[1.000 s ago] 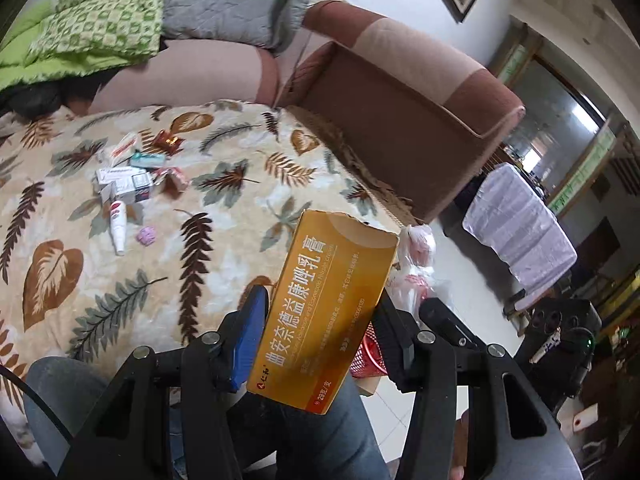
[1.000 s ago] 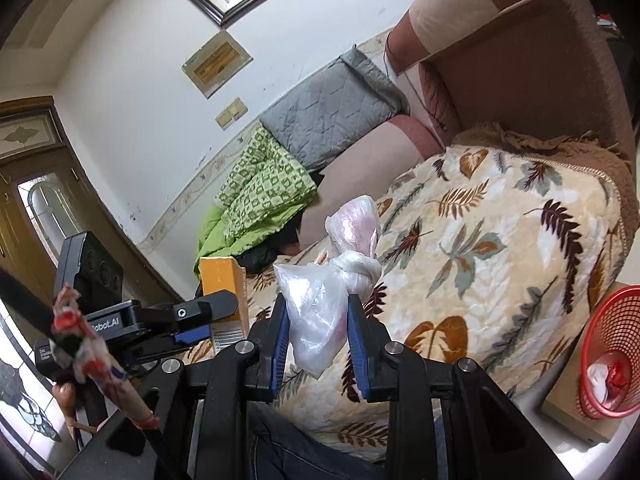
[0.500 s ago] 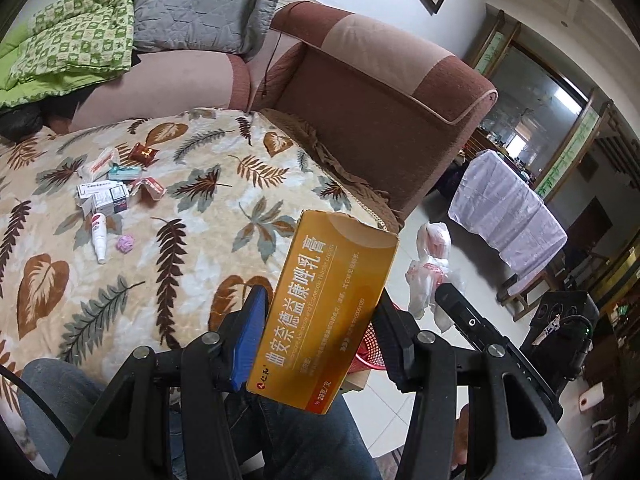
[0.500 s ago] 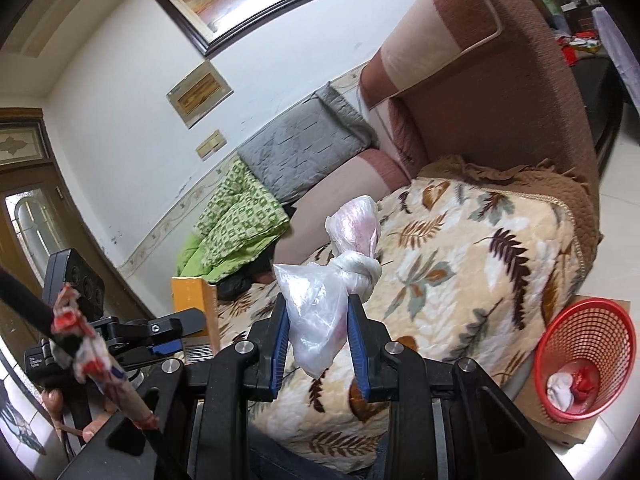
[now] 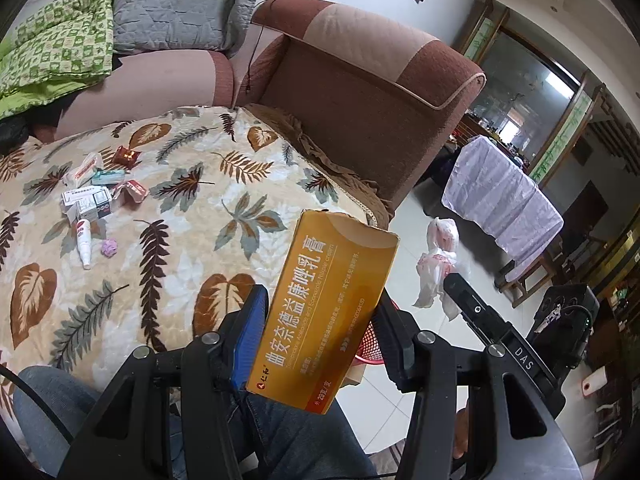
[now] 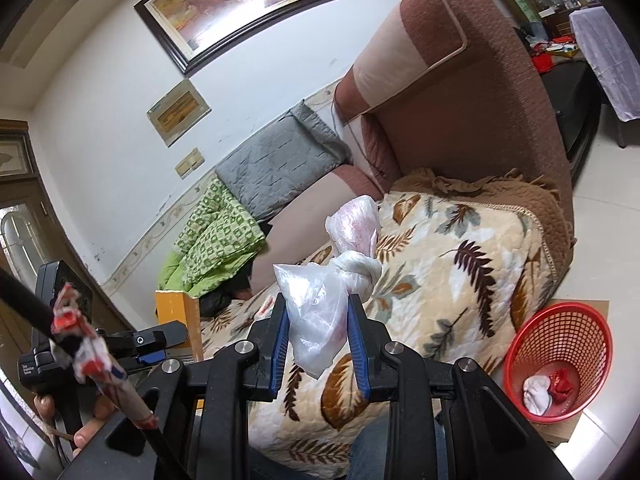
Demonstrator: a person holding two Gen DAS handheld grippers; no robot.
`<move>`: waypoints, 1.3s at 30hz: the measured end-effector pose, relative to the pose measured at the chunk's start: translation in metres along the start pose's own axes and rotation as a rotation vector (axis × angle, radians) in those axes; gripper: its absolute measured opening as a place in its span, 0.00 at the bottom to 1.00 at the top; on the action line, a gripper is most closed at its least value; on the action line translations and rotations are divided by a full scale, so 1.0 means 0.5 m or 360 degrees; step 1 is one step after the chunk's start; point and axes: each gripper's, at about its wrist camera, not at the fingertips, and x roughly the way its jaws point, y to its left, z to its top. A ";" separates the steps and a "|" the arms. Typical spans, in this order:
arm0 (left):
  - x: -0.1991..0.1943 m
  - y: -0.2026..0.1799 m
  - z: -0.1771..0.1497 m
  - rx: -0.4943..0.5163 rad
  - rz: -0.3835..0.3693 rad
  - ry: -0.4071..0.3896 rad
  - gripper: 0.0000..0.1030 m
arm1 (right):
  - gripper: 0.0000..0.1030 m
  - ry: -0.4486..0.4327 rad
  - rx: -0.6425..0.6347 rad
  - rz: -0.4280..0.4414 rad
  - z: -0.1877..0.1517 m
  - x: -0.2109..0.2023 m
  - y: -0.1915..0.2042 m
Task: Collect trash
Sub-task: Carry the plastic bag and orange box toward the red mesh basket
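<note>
Leaf-print blanket — brown sofa

Both views are evenly lit by soft daylight, bright enough that colours read cleanly. In the left wrist view the light seems to enter through the glazed doorway at the right, which is washed out. Shadows are faint and diffuse. In the right wrist view the framed painting carries a white glare patch, and the tiled floor shows a pale sheen. Fisheye distortion bends the walls, and the corners fall to black vignette. The nearest tool parts at the bottom edge look slightly soft; small print beyond is unreadable.
</note>
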 end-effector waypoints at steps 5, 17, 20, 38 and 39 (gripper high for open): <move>0.017 -0.024 0.004 0.0040 -0.0024 0.0022 0.49 | 0.29 -0.0034 0.0017 -0.0062 0.007 -0.022 -0.019; 0.092 -0.107 0.025 0.0179 -0.0121 0.0101 0.49 | 0.30 -0.0134 0.0090 -0.0231 0.036 -0.067 -0.088; 0.119 -0.135 0.031 0.0213 -0.0176 0.0129 0.49 | 0.31 -0.0150 0.0125 -0.0279 0.041 -0.076 -0.113; 0.336 -0.243 0.031 0.0311 -0.0341 0.0414 0.49 | 0.31 -0.0141 0.0330 -0.0509 0.032 -0.087 -0.265; 0.353 -0.243 0.029 0.0302 -0.0348 0.0431 0.49 | 0.31 -0.0139 0.0343 -0.0522 0.030 -0.087 -0.274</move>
